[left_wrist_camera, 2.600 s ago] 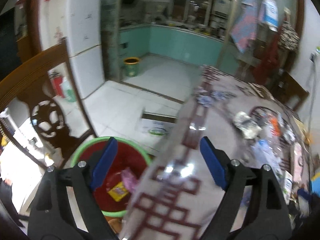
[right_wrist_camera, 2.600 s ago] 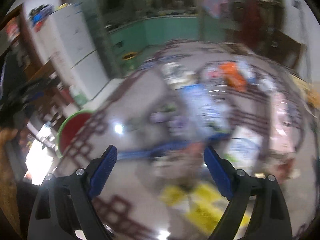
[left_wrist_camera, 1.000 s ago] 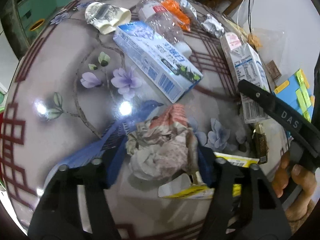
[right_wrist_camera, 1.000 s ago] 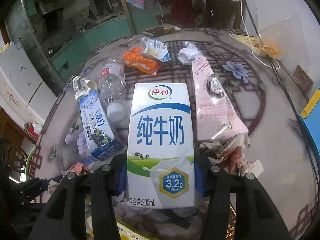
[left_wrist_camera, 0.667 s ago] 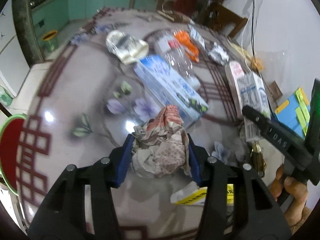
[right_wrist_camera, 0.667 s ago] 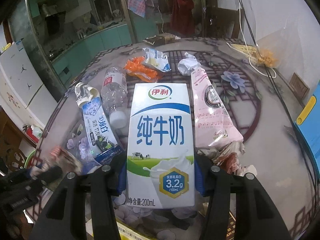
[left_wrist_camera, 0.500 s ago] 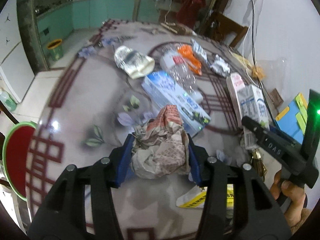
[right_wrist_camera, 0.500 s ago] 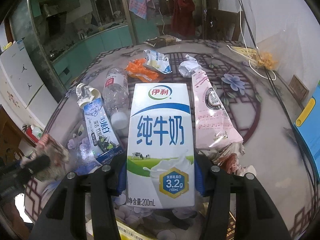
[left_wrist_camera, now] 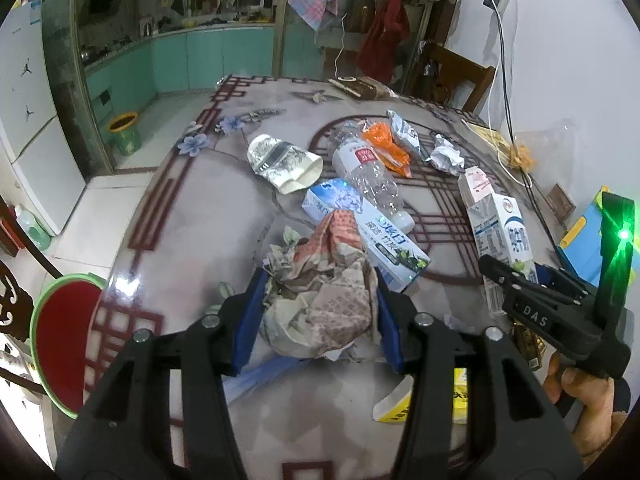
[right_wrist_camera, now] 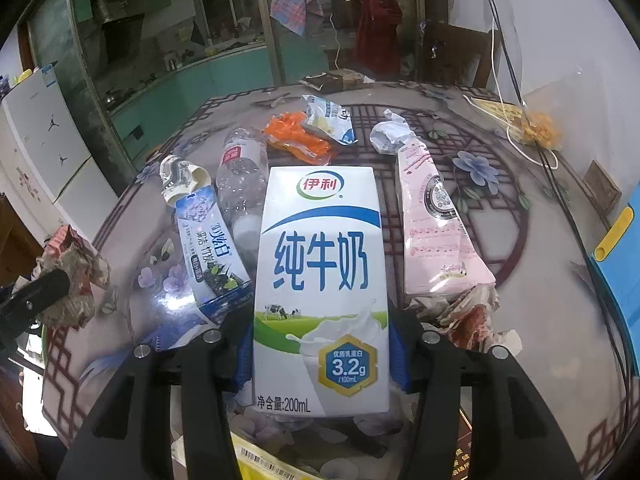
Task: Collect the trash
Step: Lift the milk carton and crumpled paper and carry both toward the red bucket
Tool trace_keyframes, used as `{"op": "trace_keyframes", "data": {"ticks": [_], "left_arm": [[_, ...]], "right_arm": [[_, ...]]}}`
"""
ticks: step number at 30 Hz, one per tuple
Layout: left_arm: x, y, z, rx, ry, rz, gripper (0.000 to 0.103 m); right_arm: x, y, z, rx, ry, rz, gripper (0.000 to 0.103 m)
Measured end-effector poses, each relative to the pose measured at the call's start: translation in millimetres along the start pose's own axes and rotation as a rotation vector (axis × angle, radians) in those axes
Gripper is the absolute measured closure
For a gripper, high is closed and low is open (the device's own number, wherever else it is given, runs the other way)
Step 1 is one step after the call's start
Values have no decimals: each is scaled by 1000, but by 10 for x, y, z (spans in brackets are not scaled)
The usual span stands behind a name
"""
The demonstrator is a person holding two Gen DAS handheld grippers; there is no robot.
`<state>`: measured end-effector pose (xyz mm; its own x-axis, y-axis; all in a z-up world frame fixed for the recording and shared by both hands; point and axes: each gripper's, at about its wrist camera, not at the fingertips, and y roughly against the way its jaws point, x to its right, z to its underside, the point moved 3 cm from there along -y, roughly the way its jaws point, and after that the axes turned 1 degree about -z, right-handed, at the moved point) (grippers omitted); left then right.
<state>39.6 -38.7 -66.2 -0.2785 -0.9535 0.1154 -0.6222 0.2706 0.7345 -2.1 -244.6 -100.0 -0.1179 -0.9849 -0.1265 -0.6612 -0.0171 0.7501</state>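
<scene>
table [left_wrist_camera: 192,216] glossy floral | on it: plastic bottle [left_wrist_camera: 370,176], toothpaste box [left_wrist_camera: 372,236], pink carton [right_wrist_camera: 434,216]

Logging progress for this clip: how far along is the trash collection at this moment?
Early to midway. Nothing in the red bin can be confirmed. In hand: the left gripper is shut on a crumpled paper wad, and the right gripper on a milk carton. Left on the table: plastic bottle, toothpaste box, pink carton, orange wrapper.

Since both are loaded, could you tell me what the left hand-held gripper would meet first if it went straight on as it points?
Probably the blue toothpaste box lying just beyond the crumpled paper wad held by the left hand-held gripper, though depth is uncertain.
</scene>
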Motion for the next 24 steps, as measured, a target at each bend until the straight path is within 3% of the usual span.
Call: {"op": "trace_keyframes", "data": {"ticks": [16,24], "left_arm": [[-27,56,-42,29,-9,-20,54],[-298,460,-276,134,-26,-64,54]], "right_arm": [[-68,18,-2,6,22,-30,53],[-297,254,-36,52,98,-45,53]]}}
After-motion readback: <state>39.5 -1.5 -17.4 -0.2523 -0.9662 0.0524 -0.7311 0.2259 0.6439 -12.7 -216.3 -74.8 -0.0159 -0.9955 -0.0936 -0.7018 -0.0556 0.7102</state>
